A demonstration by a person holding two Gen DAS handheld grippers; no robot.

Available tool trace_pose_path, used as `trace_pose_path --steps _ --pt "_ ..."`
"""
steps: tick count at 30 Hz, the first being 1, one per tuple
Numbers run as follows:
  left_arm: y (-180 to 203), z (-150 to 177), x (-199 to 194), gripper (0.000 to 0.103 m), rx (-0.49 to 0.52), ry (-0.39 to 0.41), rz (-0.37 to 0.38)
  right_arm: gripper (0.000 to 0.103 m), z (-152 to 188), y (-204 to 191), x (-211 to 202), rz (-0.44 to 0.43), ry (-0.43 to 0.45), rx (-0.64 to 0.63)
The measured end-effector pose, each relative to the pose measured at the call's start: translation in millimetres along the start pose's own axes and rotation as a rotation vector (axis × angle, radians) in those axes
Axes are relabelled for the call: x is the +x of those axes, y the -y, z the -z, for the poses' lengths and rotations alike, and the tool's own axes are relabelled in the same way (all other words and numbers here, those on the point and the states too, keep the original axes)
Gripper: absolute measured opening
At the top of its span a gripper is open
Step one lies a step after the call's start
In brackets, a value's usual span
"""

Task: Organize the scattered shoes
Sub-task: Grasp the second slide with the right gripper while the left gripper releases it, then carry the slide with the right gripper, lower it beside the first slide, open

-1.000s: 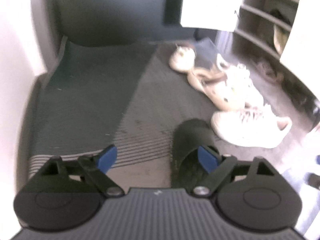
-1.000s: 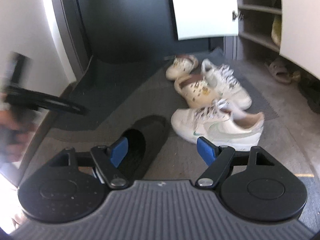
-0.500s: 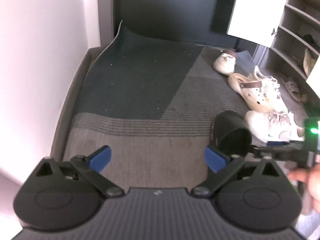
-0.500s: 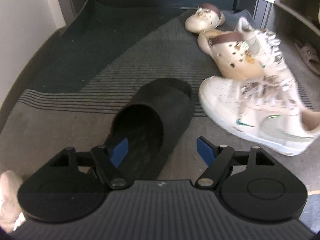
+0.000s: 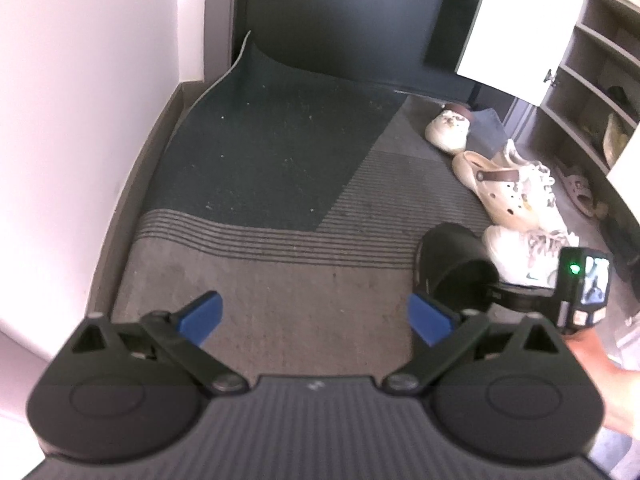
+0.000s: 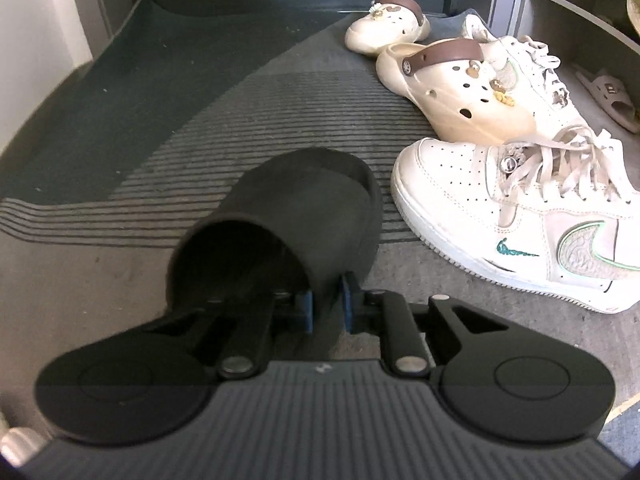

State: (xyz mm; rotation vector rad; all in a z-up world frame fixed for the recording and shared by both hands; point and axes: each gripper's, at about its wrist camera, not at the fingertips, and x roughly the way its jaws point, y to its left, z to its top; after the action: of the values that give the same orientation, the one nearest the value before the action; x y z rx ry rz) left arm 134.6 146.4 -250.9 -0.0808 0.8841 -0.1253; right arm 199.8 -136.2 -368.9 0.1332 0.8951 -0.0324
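Note:
A black slipper (image 6: pixel 304 216) lies on the striped mat, toe pointing away. My right gripper (image 6: pixel 326 306) is shut on the right edge of its upper, one blue pad inside the opening and one outside. In the left wrist view the same black slipper (image 5: pixel 452 260) sits at the right, with the right gripper's body (image 5: pixel 576 292) and a hand behind it. My left gripper (image 5: pixel 314 316) hangs open over bare mat, holding nothing. Beside the slipper stand a white sneaker (image 6: pixel 516 220), a cream clog (image 6: pixel 460 96) with a brown strap, and a second cream clog (image 6: pixel 388 24) farther back.
A second white sneaker (image 6: pixel 536 76) lies behind the near clog. An open shoe cabinet with shelves (image 5: pixel 600 80) stands at the right, a beige sandal (image 6: pixel 612 96) on the floor by it. A dark door (image 5: pixel 340 16) and white wall (image 5: pixel 80 80) bound the mat (image 5: pixel 280 168).
My right gripper has moved down to the black slipper and shut on its upper. The left gripper has drawn back and to the left, still open.

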Motion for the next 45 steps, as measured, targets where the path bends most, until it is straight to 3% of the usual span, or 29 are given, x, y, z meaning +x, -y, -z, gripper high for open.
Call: trace_pose_path --steps 8,16,26,33,39,42,43,44,45 --pt "-6 -3 -6 0.100 -0.049 0.020 0.004 0.011 16 10 -45 -0.101 -0.013 0.062" --pt "4 -3 -11 0.100 -0.025 0.045 0.028 0.010 50 4 -95 -0.127 -0.048 0.121" --pt "21 1 -13 0.100 -0.009 0.034 0.058 0.011 126 -10 -150 -0.140 -0.119 0.106" --pt "46 9 -9 0.100 0.038 0.015 0.117 0.012 150 -14 -144 -0.068 -0.200 0.112" --pt "70 10 -15 0.100 0.096 0.008 0.166 0.014 162 -15 -129 -0.109 -0.286 0.110" --pt "88 -1 -28 0.100 0.151 -0.001 0.226 0.028 162 -9 -129 -0.173 -0.296 0.102" --pt "95 -8 -34 0.100 0.172 0.006 0.239 0.041 161 -5 -129 -0.205 -0.306 0.118" --pt "102 -14 -41 0.100 0.194 0.014 0.251 0.061 157 1 -132 -0.230 -0.307 0.144" --pt "109 -21 -47 0.100 0.215 0.021 0.263 0.069 154 4 -135 -0.233 -0.294 0.156"
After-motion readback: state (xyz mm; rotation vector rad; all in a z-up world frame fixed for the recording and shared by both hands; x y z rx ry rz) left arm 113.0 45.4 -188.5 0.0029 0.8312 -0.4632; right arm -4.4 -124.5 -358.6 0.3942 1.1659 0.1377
